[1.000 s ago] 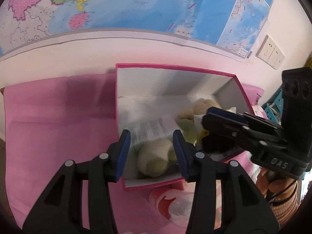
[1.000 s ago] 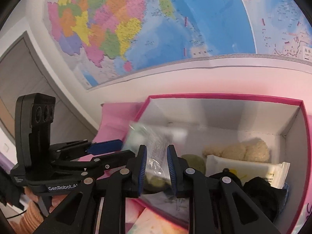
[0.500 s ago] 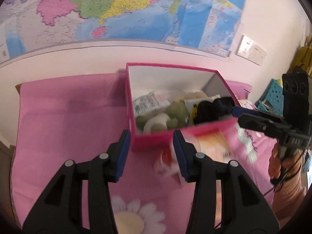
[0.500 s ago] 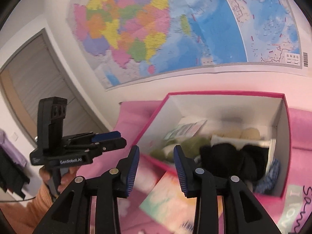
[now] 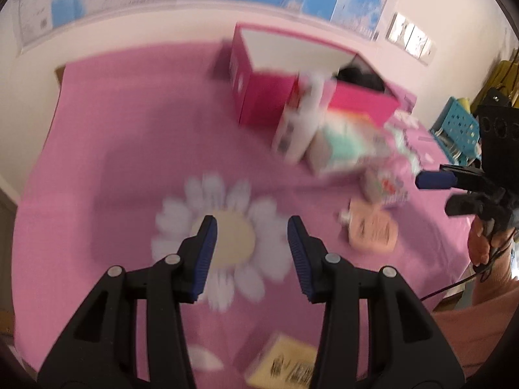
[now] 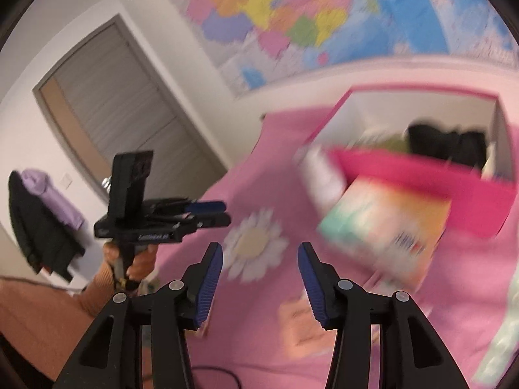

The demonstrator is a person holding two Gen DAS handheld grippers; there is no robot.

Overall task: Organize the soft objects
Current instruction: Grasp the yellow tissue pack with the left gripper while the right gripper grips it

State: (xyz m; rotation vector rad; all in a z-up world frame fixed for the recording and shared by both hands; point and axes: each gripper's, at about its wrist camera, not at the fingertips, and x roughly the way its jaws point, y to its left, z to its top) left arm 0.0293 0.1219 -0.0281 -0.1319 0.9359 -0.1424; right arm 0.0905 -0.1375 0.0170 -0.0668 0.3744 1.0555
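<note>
packets (image 5: 373, 227) look light and soft; take the peach one by its edge. your left gripper (image 5: 253, 243) stands open and empty, right gripper (image 6: 259, 278) is opening, empty.

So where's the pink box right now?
The pink box sits at the far end of the pink cloth, near the wall under the map, with packets piled against its front.

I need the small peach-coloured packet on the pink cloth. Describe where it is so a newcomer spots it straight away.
Start at the pink box at the far side of the pink cloth. Come toward the camera past the colourful packs leaning on its front, to the cloth right of the daisy print. The peach packet lies flat there, the only plain peach item, nearer than the pink patterned packet.
</note>
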